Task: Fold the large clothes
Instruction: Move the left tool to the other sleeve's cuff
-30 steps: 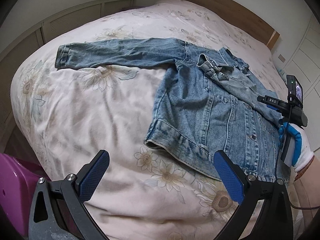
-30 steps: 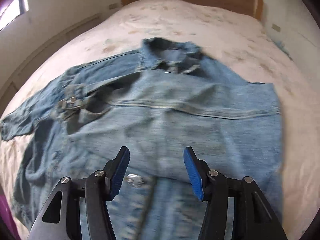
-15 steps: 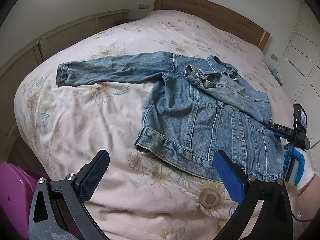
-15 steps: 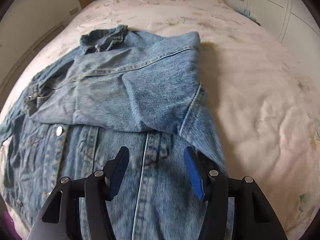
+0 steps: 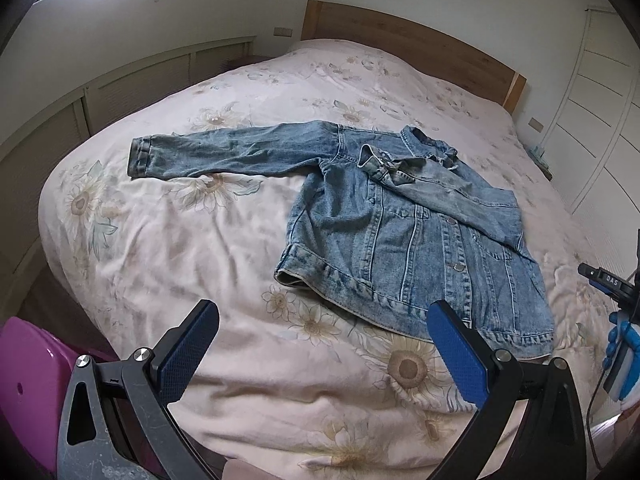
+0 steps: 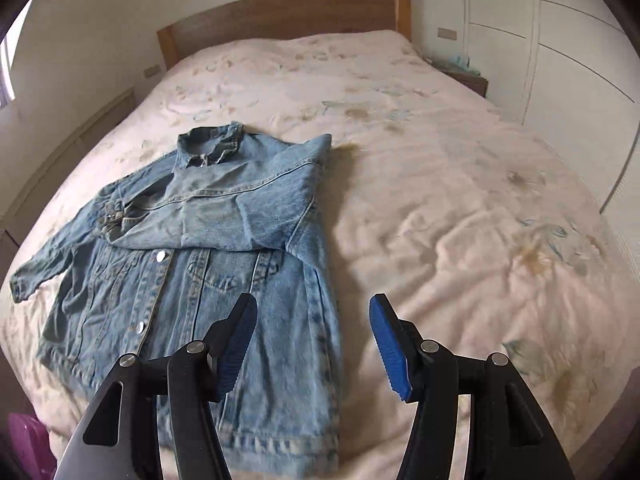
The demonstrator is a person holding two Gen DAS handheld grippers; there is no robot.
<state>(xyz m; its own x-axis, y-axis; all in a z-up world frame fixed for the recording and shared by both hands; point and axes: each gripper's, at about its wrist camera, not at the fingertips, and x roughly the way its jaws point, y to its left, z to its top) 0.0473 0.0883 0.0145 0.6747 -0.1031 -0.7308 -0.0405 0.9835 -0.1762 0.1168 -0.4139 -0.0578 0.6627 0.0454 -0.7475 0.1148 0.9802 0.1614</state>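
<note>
**Now one sleeve is in, one is left to fold**

Now we have both grippers lifted clear above the bed (image 5: 200, 280), and neither holds anything. Our left gripper (image 5: 324, 356) stands wide open over bare bedding just short of the jacket's hem. Our right gripper (image 6: 314, 344) is about half open, with nothing between its pads; its left finger hangs over the jacket's right edge and its right finger over the bedspread.

The denim jacket (image 5: 400, 232) lies front up on the near half of the bed, collar toward the headboard (image 5: 400, 40). One sleeve is already folded across the chest. The other sleeve (image 5: 224, 152) is stretched out flat to the side, its cuff well apart from the body.

We judge the task roughly a third done. The next move calls for our left gripper to reach the far cuff, pinch it, and carry it across the chest.

As for writing, the small black device at our right hand (image 5: 620, 336) reads "DAS". The jacket shows no label we can read.
</note>
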